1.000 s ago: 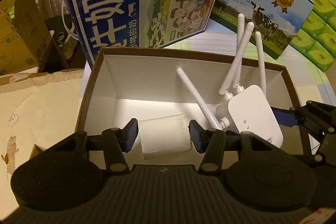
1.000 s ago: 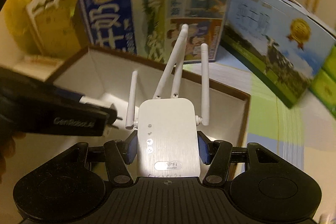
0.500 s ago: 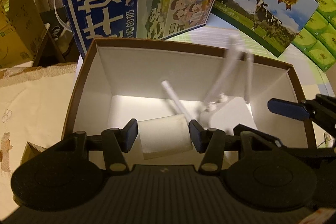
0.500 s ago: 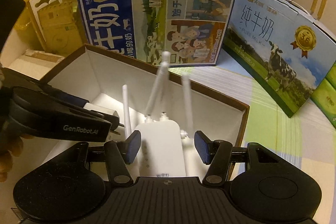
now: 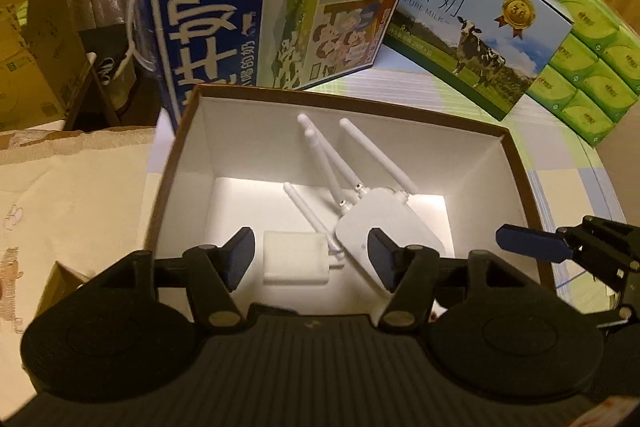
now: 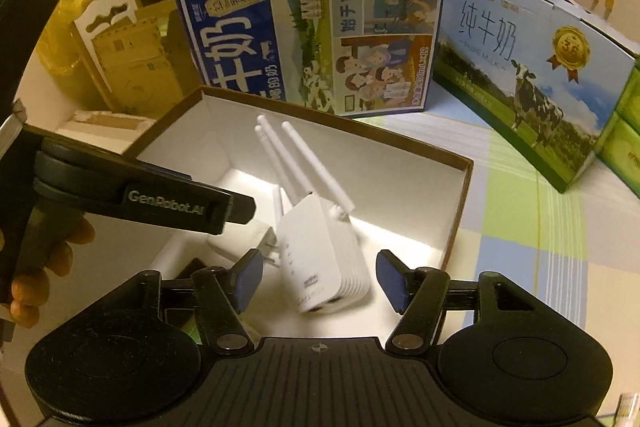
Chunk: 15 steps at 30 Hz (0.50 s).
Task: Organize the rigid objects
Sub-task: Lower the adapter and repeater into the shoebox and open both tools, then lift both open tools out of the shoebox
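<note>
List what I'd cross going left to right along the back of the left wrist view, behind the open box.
Brown cardboard carton → tall dark-blue milk carton → light-blue milk carton with a cow picture → stacked green tissue packs.

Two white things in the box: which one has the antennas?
The WiFi repeater, lying on the right of the brown box, with four antennas pointing toward the far wall. The white adapter on its left is a plain block with none.
</note>
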Tool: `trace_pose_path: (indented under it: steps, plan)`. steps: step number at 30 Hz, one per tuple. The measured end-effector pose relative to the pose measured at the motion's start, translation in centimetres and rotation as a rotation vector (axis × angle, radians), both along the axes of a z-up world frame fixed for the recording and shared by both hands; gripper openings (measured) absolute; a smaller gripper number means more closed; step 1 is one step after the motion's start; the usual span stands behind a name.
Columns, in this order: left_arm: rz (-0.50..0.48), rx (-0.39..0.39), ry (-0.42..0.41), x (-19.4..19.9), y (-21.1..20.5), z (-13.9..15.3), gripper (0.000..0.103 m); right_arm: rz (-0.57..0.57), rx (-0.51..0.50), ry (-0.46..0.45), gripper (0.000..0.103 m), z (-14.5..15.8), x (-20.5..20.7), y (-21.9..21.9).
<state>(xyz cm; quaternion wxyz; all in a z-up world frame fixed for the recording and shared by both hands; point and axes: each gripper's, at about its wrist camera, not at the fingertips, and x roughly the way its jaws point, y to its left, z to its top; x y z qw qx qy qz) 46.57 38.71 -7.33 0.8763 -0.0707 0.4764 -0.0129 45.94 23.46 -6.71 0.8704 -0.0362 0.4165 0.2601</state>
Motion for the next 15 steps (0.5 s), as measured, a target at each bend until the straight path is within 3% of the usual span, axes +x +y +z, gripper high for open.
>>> trace_pose_path:
  steps: [15]
  plan:
    - [0.036,0.045,-0.059,-8.9,-1.1,4.7,0.058,-0.041,0.069,-0.018,0.062,3.3,-6.6,-2.8]
